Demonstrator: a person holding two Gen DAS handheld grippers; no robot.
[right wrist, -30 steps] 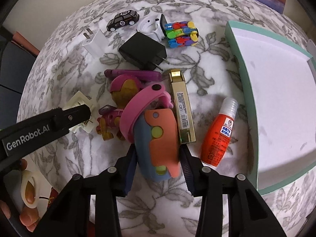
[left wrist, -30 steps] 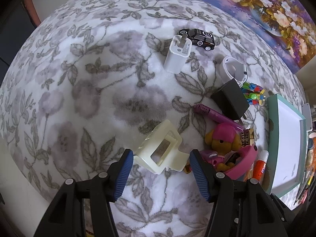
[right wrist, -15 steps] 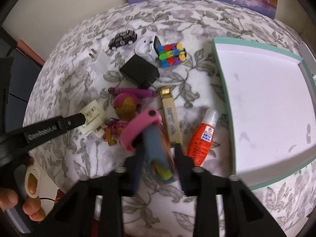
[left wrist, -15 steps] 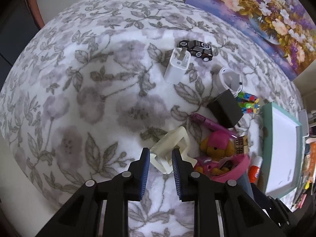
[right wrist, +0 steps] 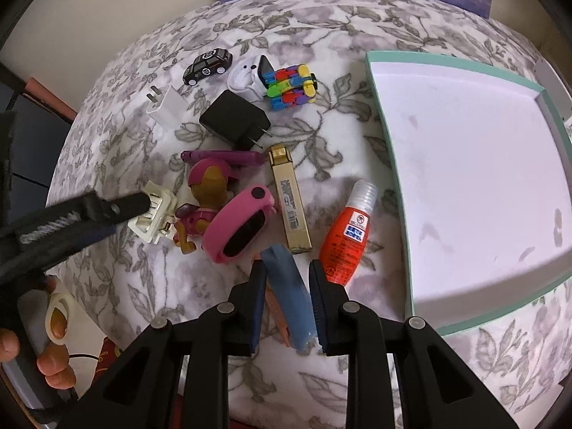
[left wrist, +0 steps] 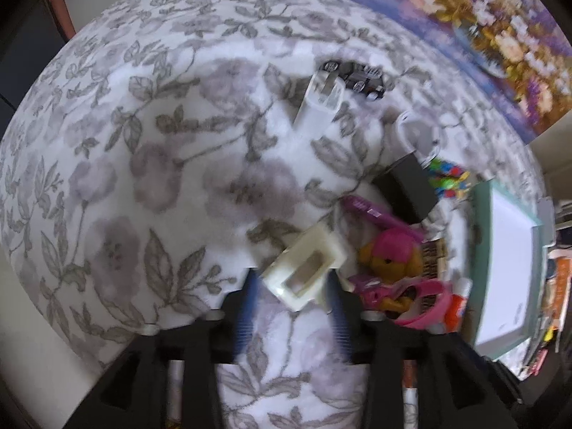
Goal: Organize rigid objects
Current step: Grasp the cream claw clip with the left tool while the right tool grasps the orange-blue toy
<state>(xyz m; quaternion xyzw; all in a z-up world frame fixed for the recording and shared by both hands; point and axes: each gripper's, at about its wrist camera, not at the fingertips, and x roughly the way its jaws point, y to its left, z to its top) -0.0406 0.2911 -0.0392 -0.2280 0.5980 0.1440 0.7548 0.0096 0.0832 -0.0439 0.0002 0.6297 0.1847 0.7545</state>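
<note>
Tray (right wrist: 379, 82) bare inside, toys beside it

We see a cream plastic hair claw clip (left wrist: 305, 271) tilted between the left tongs (left wrist: 291, 298), beside a pink-capped toy puppy figure (right wrist: 207, 193) on the flowered tabletop (right wrist: 321, 35). A blue-and-orange flat plastic piece (right wrist: 286, 286) stands on edge, pinched in the right tongs (right wrist: 287, 302). Near it lie a pink oval wristband (right wrist: 239, 225), a gold rectangular case (right wrist: 289, 200) and a red glue bottle (right wrist: 348, 236).

no legible text, labels too blurred
</note>
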